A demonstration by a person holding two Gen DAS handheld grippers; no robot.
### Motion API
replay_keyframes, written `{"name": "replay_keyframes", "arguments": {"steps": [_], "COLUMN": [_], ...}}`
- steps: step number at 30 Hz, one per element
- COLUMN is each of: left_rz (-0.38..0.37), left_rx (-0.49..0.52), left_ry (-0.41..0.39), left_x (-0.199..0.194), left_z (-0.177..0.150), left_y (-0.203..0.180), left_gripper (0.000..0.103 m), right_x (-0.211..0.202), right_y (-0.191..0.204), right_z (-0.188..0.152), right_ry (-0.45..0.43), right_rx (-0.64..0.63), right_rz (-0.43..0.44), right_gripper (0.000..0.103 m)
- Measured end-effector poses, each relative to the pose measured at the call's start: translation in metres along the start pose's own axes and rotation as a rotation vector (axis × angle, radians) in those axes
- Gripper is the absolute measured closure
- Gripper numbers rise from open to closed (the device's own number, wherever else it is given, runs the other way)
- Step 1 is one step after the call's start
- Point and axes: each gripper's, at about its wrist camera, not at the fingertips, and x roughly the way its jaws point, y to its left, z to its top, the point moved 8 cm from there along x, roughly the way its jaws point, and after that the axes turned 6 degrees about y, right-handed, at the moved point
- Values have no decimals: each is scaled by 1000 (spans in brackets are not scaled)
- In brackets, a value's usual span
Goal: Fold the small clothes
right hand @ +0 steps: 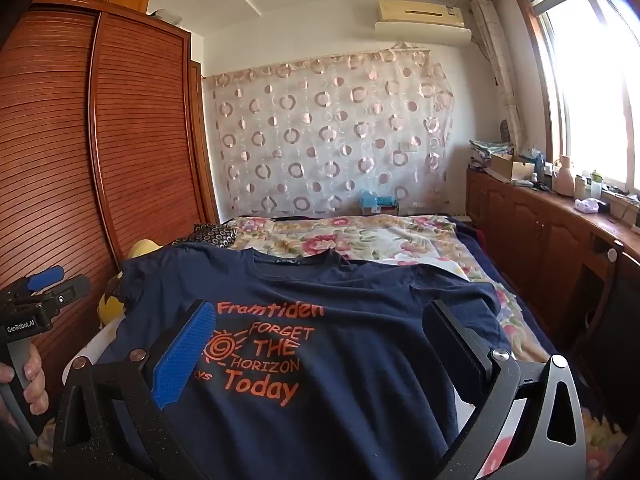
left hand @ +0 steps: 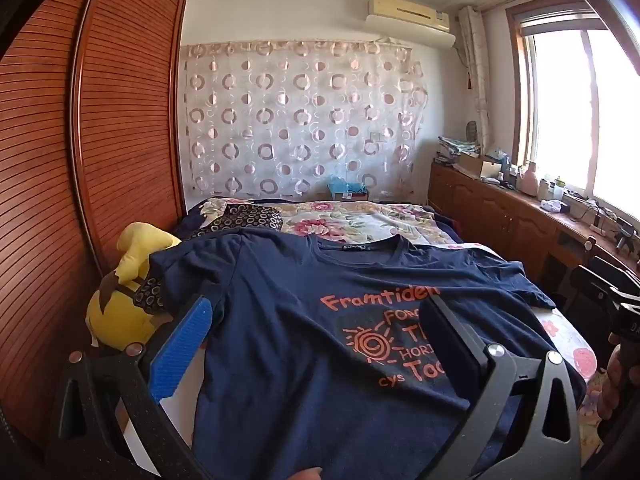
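The navy T-shirt (left hand: 288,344) lies flat on the bed (left hand: 360,220), spread beneath and ahead of both tongs. The left tongs (left hand: 320,320) and right tongs (right hand: 324,320) both gape wide, gripping nothing. Its hem is cut off below both views, and a finger hides part of the orange print.

A home bedroom; bed (left hand: 360,220), wooden wardrobe (left hand: 100,140), wall air conditioner (left hand: 408,14).
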Motion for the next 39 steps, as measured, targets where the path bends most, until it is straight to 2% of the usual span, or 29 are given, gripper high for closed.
{"name": "replay_keyframes", "arguments": {"steps": [6,39], "left_rz": [9,9], "left_rx": [3,8], "left_ry": [-16,0], "left_x": [-4,-4], "left_z": [1,3], "left_y": [2,2], "left_gripper": [0,0], "right_x": [1,-1], "right_y": [0,0], "right_z": [0,1], "right_ry": [5,-2], "right_rx": [-2,5], "right_rz": [-1,7], "right_gripper": [0,0]}}
